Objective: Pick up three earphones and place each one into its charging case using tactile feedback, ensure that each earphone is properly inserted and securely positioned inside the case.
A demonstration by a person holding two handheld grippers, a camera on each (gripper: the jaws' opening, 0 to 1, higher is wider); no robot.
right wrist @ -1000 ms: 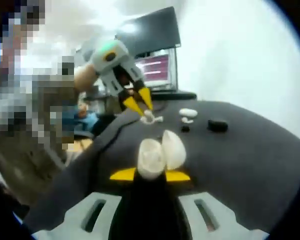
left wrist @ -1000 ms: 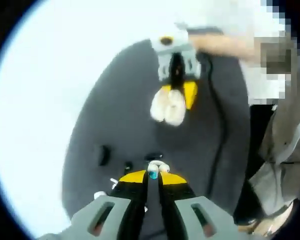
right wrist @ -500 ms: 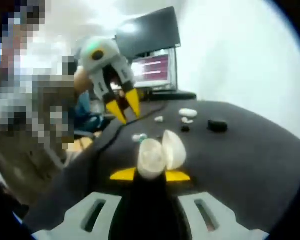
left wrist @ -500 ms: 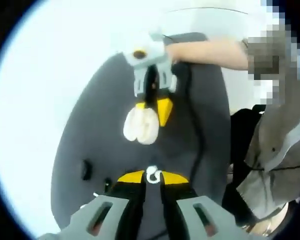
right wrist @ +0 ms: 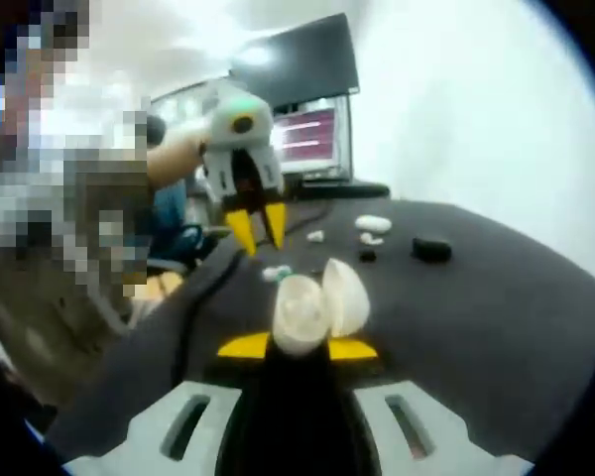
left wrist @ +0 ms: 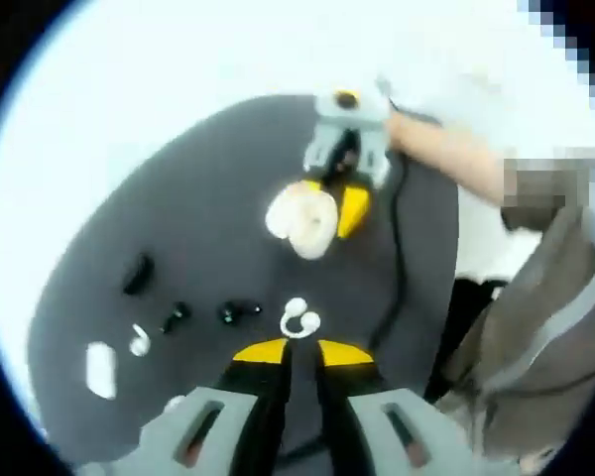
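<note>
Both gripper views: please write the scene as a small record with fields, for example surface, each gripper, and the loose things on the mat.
surface: dark grey mat
right gripper: shut on open white charging case
left gripper: jaws close together, white earphone at their tips; grip cannot be confirmed
loose on mat: black earphone, second black earphone, black case, small white earphone, closed white case
background: monitor

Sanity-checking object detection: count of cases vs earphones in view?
Charging cases: 3 (open white case, closed white case, black case)
Earphones: 4 (large white earphone, small white earphone, black earphone, dark earphone)
Total: 7
</note>
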